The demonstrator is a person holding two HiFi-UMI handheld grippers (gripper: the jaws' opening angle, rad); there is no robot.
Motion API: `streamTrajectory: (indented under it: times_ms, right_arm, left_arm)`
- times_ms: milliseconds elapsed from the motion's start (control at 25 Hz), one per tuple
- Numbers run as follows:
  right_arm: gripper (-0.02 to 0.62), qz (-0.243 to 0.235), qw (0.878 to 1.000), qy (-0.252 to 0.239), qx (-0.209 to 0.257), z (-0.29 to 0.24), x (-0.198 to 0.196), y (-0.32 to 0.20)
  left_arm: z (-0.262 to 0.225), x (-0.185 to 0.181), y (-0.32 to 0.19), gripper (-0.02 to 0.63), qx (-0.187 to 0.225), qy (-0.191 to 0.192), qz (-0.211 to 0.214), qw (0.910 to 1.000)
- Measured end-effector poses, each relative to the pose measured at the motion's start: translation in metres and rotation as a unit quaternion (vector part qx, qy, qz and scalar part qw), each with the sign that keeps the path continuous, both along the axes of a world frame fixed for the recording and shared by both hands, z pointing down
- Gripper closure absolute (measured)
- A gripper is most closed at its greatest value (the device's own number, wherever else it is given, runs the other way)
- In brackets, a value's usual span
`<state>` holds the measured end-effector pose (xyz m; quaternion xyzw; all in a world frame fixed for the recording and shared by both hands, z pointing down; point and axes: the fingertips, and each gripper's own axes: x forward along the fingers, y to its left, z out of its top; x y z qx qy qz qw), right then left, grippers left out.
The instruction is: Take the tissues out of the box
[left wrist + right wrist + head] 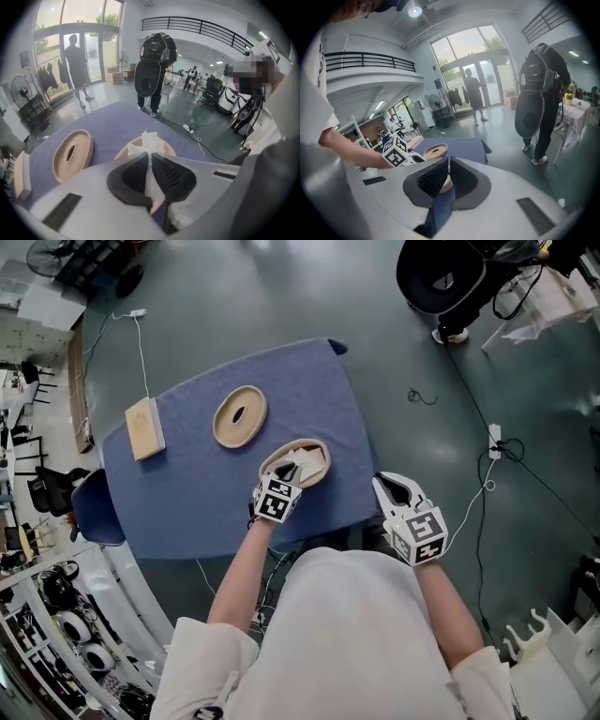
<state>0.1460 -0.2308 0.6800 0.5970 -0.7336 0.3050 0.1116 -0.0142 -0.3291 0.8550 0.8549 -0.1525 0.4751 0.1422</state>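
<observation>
A round tan tissue box (314, 465) stands near the front of the blue-clothed table (187, 493). A white tissue (149, 140) sticks up out of the box (168, 149). My left gripper (281, 482) hangs right over it, and in the left gripper view the gripper (149, 158) is shut on the tissue, whose white sheet runs down between the two dark pads. My right gripper (398, 491) is held off the table's front right corner, apart from the box. In its own view the right gripper (448, 161) has its jaws together with nothing in them.
The round woven lid (240, 416) lies flat behind the box, also seen as a lid (72, 154). A rectangular wooden box (144, 428) sits at the table's left. A person with a large black bag (152, 70) stands beyond the far edge. A cable and power strip (494, 440) lie on the floor at right.
</observation>
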Motion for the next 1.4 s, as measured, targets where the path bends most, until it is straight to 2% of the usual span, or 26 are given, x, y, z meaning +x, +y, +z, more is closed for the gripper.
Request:
streamTrajectory:
  times_ms: [240, 440, 720, 1120, 1400]
  right_arm:
    - [0.556, -0.025, 0.999, 0.009, 0.022, -0.019, 0.004, -0.007]
    - [0.556, -0.045, 0.998, 0.017, 0.037, -0.033, 0.005, -0.016]
    - [0.556, -0.072, 0.995, 0.022, 0.061, -0.058, 0.001, -0.025]
    - [0.557, -0.096, 0.991, 0.016, 0.094, -0.099, -0.007, -0.039]
    - [0.555, -0.122, 0.984, 0.043, 0.126, -0.13, -0.011, -0.043]
  left_arm:
    - [-0.049, -0.002, -0.014, 0.58, 0.019, 0.062, -0.082, 0.9946]
    - [-0.094, -0.014, -0.023, 0.58, 0.044, 0.109, -0.146, 0.9823]
    - [-0.152, -0.033, -0.02, 0.58, 0.073, 0.166, -0.199, 0.963]
    - [-0.234, -0.062, -0.008, 0.58, 0.101, 0.254, -0.257, 0.927]
    - [-0.299, -0.084, -0.001, 0.58, 0.133, 0.317, -0.282, 0.8958]
